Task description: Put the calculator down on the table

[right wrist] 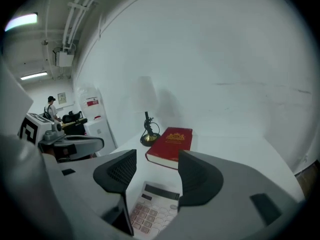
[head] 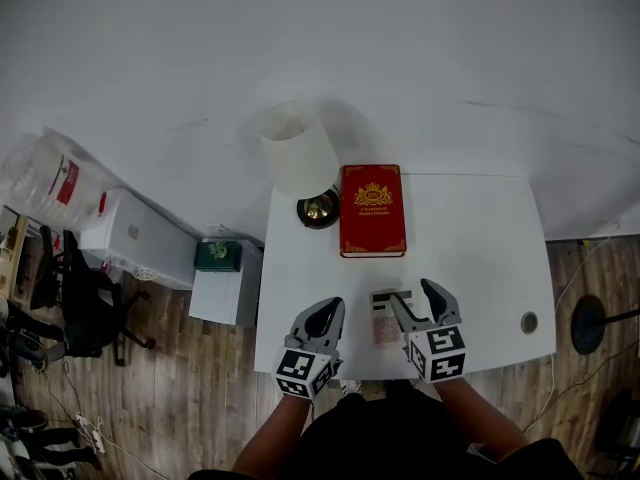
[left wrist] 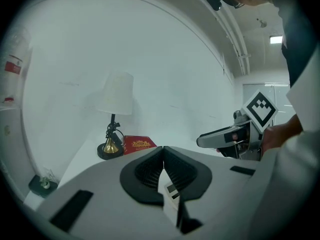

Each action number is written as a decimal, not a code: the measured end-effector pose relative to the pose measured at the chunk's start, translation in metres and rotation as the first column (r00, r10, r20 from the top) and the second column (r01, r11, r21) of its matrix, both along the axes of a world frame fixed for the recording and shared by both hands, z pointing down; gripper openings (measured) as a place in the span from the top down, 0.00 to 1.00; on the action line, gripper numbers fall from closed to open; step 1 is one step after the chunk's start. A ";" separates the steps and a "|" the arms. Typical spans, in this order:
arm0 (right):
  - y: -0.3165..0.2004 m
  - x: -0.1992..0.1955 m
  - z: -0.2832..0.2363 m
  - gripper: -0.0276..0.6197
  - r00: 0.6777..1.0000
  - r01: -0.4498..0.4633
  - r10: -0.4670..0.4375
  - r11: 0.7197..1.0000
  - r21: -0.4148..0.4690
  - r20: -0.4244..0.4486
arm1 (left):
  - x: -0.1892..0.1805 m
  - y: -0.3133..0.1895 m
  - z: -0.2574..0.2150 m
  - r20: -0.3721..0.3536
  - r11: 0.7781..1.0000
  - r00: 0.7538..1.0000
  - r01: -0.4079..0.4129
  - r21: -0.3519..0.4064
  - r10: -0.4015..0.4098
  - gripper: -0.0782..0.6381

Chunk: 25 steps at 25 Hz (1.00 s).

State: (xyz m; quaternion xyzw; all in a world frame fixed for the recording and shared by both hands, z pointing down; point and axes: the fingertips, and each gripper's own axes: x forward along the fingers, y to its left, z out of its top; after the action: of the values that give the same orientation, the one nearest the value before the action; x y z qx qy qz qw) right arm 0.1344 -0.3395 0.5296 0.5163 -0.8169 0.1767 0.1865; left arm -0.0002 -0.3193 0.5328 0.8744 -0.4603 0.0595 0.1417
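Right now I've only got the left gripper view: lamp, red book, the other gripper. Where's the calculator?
Observer: The calculator lies flat on the table, keys up, near the front edge, nearer the person than the red book.
Operator: Is the right gripper holding it?
Observer: No. In the right gripper view the right gripper has its fingers apart. The calculator shows in the gap below them, and neither pad looks pressed on it.
Operator: Anything else on that side?
Observer: Only a small round dark fitting in the tabletop, towards the right edge.
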 end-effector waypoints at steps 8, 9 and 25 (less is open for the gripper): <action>-0.006 0.002 -0.040 0.78 1.000 -0.002 0.000 0.996 0.089 0.026 | 0.008 -0.010 -0.018 -0.009 1.000 1.000 -0.018 0.022 0.018 0.86; -0.007 0.003 -0.043 0.84 1.000 -0.003 0.001 0.995 0.098 0.025 | 0.008 -0.010 -0.020 -0.008 1.000 1.000 -0.018 0.024 0.019 0.86; 0.000 0.008 -0.058 0.93 1.000 0.013 -0.018 0.985 0.175 0.024 | 0.007 -0.004 -0.028 0.020 0.998 1.000 -0.025 0.052 0.024 0.86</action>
State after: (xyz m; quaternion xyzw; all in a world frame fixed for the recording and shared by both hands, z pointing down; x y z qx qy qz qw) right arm 0.1424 -0.3397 0.4717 0.5221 -0.8355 0.1095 0.1316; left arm 0.0066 -0.3231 0.5052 0.8829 -0.4521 0.0575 0.1135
